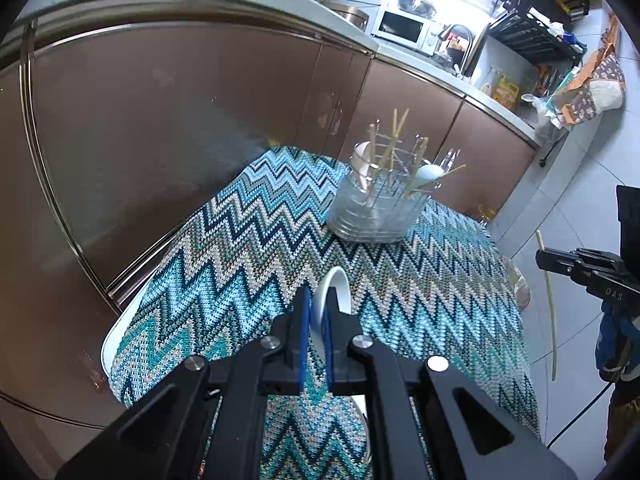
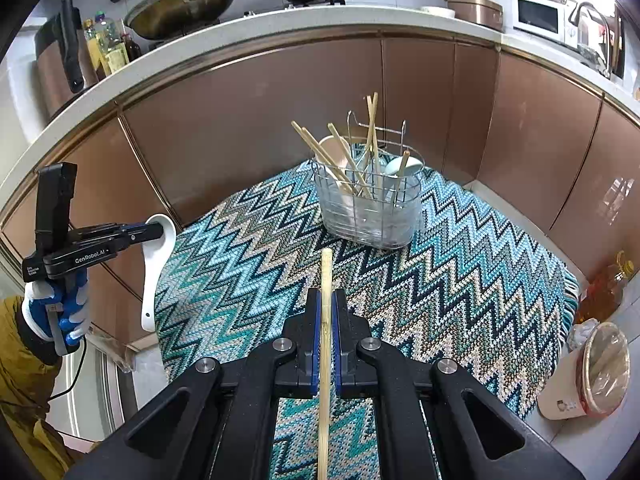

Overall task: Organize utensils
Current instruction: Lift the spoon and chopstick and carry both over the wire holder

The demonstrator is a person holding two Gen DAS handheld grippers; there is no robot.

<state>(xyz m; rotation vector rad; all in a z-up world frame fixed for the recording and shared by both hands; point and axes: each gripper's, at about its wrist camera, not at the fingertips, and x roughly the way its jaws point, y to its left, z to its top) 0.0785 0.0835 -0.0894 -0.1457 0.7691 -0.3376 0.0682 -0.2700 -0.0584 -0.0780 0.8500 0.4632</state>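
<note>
Nearest the wire utensil caddy's viewer side, the right hand-held gripper is clamped on a single pale bamboo chopstick, which runs lengthwise between the blue pads and points toward the caddy. To the left of the caddy and well apart from it, the left hand-held gripper is closed on the bowl of a white ceramic soup spoon, whose handle hangs downward. Farther on, the chrome wire utensil caddy with a clear liner stands on the worktop's blue zigzag-patterned woven cloth. It already carries several bamboo chopsticks, leaning at mixed angles, and two pale spoons. Judged from this, sorting is well advanced; the two gripped pieces remain to be placed.
</note>
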